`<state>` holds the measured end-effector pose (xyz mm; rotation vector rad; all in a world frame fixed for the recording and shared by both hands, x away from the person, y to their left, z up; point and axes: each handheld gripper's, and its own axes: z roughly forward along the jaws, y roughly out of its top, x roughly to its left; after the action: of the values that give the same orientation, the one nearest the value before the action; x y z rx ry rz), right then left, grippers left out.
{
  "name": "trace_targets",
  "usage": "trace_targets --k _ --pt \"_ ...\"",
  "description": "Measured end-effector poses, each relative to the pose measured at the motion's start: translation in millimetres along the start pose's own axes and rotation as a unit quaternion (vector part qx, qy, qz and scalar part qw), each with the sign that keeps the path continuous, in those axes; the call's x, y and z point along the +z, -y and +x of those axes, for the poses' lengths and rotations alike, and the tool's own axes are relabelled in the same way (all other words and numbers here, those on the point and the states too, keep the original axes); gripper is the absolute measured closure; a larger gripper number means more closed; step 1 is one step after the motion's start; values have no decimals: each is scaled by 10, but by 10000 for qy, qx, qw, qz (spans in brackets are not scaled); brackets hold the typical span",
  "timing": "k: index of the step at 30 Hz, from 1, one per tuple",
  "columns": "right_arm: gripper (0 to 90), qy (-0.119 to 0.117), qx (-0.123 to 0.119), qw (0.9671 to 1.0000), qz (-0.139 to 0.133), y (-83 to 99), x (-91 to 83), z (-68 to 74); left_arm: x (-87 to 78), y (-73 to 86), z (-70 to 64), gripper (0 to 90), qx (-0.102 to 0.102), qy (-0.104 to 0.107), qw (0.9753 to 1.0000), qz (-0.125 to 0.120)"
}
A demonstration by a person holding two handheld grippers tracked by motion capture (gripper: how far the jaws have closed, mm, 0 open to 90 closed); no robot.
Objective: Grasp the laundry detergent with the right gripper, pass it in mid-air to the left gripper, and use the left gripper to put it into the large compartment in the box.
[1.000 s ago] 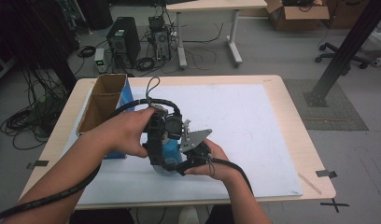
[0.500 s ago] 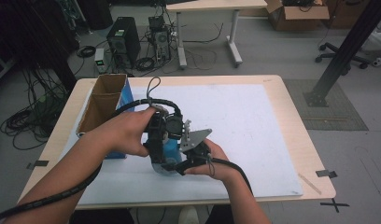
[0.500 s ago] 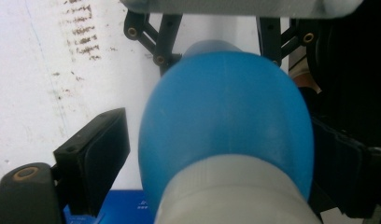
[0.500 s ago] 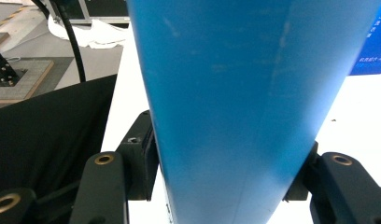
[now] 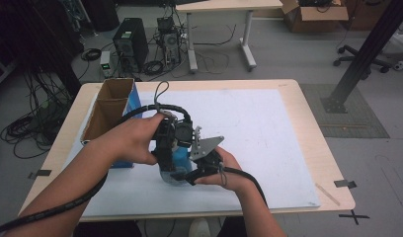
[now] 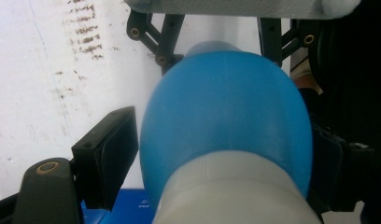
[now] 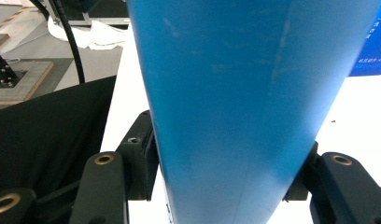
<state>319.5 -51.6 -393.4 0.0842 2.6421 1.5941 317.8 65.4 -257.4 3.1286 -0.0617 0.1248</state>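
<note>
Right gripper (image 5: 182, 174), low and near the table's front edge: both jaws pressed flat against the sides of a blue bottle (image 7: 254, 107), clamped on its body. Left gripper (image 5: 166, 143), above it: jaws set either side of the same bottle's rounded blue shoulder (image 6: 226, 121), just over a white cap or neck (hard to tell which). Left pad (image 6: 107, 154) touching or barely off the shoulder, the far jaw hidden behind the bottle, so no telling whether closed on it or merely straddling it. Bottle held just above a white mat (image 5: 268, 123) covering the table (image 5: 308, 98), between both hands. Further out, an open cardboard box (image 5: 110, 106) with a blue side, beside the left forearm.

Likely trouble from here: curved, smooth plastic under the upper jaws, prone to slipping if squeezed off-centre. With two grips pulling or twisting unevenly, a chance of the bottle tilting, popping free and rolling toward the edge.
</note>
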Motion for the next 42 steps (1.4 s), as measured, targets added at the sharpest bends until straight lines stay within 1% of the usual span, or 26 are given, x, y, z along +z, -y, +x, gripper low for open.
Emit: trace_targets --k 3,6,8,13,18,22,23,26,29,34,36,40,42 --pt "430 12 -4 10000 -6 0 1 -3 -1 0 -2 238 -9 56 10000 8" --pt "430 15 -9 10000 -3 1 1 -4 -2 -3 -2 246 17 41 10000 16" --pt "430 14 28 10000 12 4 -3 0 1 -4 -2 248 15 69 10000 15" --pt "430 19 35 10000 9 6 -3 2 -12 -4 4 274 11 58 10000 -1" --pt "430 15 44 10000 -10 6 -2 5 -12 -6 1 295 6 52 10000 40" --pt "430 7 54 10000 -12 5 -5 8 -4 -7 -8 328 -8 43 10000 47" --pt "430 5 57 10000 -14 5 -5 9 -5 -11 -6 332 19 21 10000 66" --pt "430 14 23 10000 -41 1 -7 7 -4 -13 -6 361 14 29 10000 83" --pt "430 19 13 10000 -41 -1 -6 11 -3 -19 -7 367 5 39 9999 104" --pt "435 12 8 10000 -80 -10 -5 14 33 -37 -17 374 79 45 9997 218" --pt "436 15 -16 10000 -52 -12 2 16 45 -42 -20 376 87 53 9997 238" --pt "437 18 -19 10000 -80 -8 1 17 36 -41 -19 378 66 58 9997 218" --pt "438 14 -45 9999 -120 -13 -16 13 11 -45 -18 379 21 43 9998 199"
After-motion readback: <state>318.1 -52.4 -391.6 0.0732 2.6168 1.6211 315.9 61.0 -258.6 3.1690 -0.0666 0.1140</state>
